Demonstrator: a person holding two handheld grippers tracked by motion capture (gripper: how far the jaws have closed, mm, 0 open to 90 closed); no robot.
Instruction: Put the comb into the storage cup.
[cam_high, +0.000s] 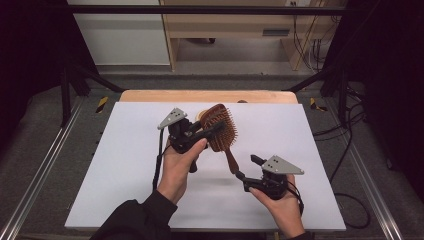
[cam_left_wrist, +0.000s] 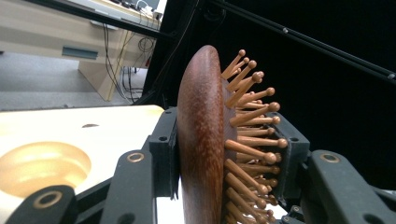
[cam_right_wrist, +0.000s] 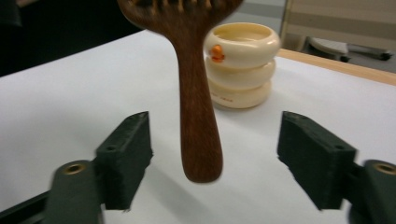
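A dark wooden hairbrush (cam_high: 220, 129) with light wooden bristle pins is held up above the white table cover (cam_high: 125, 170), its handle (cam_high: 231, 162) pointing toward me. My left gripper (cam_high: 214, 129) is shut on the brush head; in the left gripper view the head (cam_left_wrist: 201, 140) stands edge-on, one pad on its back and the other against the pins. My right gripper (cam_high: 247, 167) is open at the handle's end. In the right gripper view the handle (cam_right_wrist: 198, 116) hangs between the two pads (cam_right_wrist: 126, 158) with clear gaps on both sides.
A cream ribbed ring-shaped container (cam_right_wrist: 240, 65) with a small orange mark stands on the cover behind the brush; it also shows as a hollow cup (cam_left_wrist: 42, 165) left of the jaws. The table's wooden far edge (cam_high: 207, 96) lies beyond. Black frame bars surround the table.
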